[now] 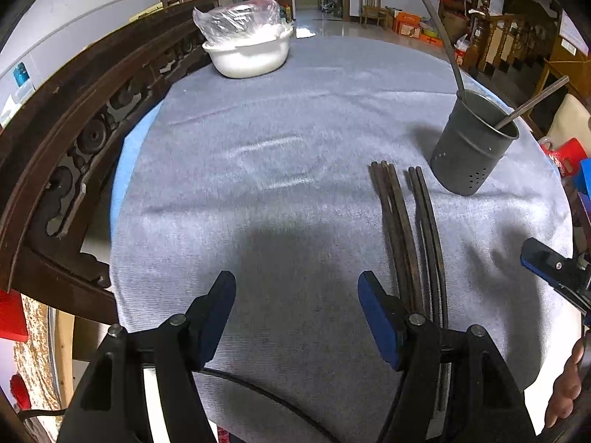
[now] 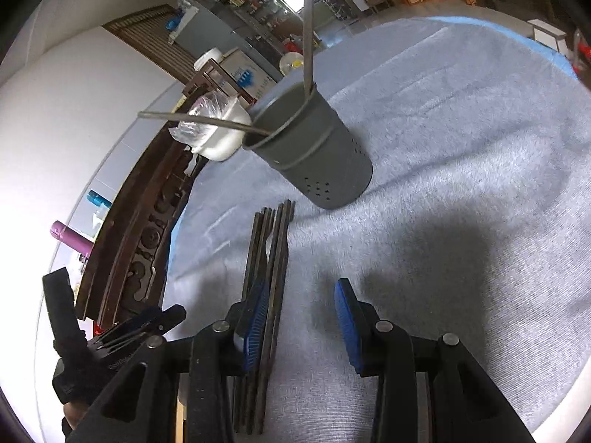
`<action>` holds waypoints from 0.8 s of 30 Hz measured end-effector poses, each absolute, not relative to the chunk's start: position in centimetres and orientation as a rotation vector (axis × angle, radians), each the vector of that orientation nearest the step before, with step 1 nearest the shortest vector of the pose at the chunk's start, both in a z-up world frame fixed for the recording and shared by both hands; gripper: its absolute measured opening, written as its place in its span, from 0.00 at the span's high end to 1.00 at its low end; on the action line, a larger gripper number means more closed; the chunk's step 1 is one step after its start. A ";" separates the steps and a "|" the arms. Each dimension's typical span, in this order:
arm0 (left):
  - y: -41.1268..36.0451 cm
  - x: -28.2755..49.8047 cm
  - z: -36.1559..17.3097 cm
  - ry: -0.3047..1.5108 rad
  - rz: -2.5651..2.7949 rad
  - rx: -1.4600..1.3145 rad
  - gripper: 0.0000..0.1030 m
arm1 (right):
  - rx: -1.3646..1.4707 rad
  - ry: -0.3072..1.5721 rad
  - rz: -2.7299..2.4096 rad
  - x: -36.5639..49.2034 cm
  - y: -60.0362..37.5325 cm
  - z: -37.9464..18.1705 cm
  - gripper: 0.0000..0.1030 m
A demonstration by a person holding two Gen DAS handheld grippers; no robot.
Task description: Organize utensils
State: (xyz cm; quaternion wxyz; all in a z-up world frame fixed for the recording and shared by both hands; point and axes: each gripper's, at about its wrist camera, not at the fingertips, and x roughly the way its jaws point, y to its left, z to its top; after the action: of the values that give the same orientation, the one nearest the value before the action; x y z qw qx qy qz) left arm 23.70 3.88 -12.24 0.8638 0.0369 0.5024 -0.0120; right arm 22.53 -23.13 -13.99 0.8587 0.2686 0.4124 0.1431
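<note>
A table under a grey-blue cloth [image 1: 295, 129] fills both views. On it stands a dark grey utensil holder [image 1: 472, 144] with two metal chopsticks [image 1: 439, 33] leaning out. Dark wooden chopsticks [image 1: 406, 229] lie flat on the cloth just beside the holder. The left gripper [image 1: 297, 313] and right gripper [image 2: 301, 317] both hover over the cloth, jaws apart, holding nothing. Across the table from the holder sits a white bowl [image 1: 247, 55] with a plastic bag in it, by a carved wooden rail [image 1: 66, 162] — beyond the holder, a cluttered room.

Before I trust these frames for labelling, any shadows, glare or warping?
Left wrist view: fisheye bends the wooden rail, and a dark shadow falls on the cloth. Right wrist view: the wall glares white, and shadow lies beside the chopsticks.
</note>
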 end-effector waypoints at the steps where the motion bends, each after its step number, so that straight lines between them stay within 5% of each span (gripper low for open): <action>1: 3.8 23.7 -12.4 1.055 -0.029 0.077 0.33 | 0.565 0.869 0.299 22.5 -23.1 -14.1 0.61; 24: 1.1 25.5 -15.5 1.174 -0.119 -0.002 0.32 | 0.587 0.887 0.306 22.2 -23.1 -14.7 0.59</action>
State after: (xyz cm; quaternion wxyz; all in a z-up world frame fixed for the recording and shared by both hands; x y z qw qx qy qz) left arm 25.54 1.07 -15.50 0.8310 -0.0009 0.5534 -0.0561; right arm 22.18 -23.07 -14.71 0.8509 0.2787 0.4210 0.1453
